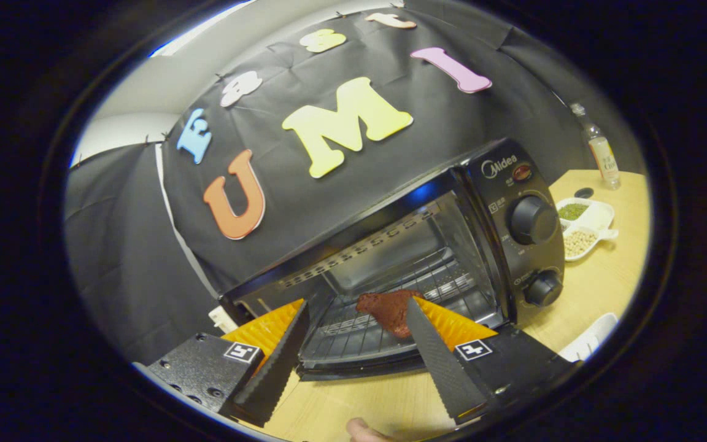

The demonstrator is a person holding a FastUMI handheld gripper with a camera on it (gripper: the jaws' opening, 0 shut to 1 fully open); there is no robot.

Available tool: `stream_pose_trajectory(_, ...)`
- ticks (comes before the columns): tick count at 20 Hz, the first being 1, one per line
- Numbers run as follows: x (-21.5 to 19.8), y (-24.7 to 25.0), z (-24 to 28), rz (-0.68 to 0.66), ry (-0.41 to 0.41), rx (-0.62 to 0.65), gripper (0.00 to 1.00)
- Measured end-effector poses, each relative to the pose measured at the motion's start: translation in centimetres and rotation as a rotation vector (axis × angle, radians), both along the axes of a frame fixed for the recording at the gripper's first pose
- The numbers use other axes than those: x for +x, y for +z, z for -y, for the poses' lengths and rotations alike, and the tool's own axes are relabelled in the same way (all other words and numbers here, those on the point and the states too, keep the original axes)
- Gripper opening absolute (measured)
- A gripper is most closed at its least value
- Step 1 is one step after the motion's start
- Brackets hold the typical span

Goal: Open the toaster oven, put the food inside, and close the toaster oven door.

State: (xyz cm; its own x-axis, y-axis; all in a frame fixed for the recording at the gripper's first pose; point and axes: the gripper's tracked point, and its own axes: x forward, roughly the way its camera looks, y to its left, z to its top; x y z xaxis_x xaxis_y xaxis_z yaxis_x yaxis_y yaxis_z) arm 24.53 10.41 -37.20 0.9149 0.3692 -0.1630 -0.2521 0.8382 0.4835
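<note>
The black toaster oven (513, 202) stands on the wooden table with its door (359, 362) folded down and the inside open to view. A dark red piece of food (387, 310) lies on the wire rack (353, 331) near the front of the oven. My gripper (359, 307) is open, its two black ribbed fingers (433, 356) spread wide over the lowered door. The food lies just ahead of the right fingertip, touching neither finger as far as I can tell. Two round knobs (531, 220) sit on the oven's right panel.
A white divided dish (587, 224) with green and beige beans sits on the table to the right of the oven. A clear bottle (602, 153) stands behind it. Another white object (593, 334) lies near the right finger. A fingertip (363, 428) of a person's hand shows below the gripper.
</note>
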Motion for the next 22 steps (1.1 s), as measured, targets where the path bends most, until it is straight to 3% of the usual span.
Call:
stream_pose_trajectory(4, -4.3, -2.0, 1.4, 0.007, -0.06, -0.215, 1.0)
stream_pose_trajectory(11, -13.7, 0.3, 4.0, 0.092, -0.161, -0.364, 1.0)
stream_pose_trajectory(13, -15.9, 0.4, 3.9, 0.11, -0.151, -0.442, 1.0)
stream_pose_trajectory(17, -18.6, -3.5, 2.8, -0.025, -0.082, -0.572, 1.0)
stream_pose_trajectory(22, -18.2, -7.5, 2.8, -0.226, -0.069, -0.556, 1.0)
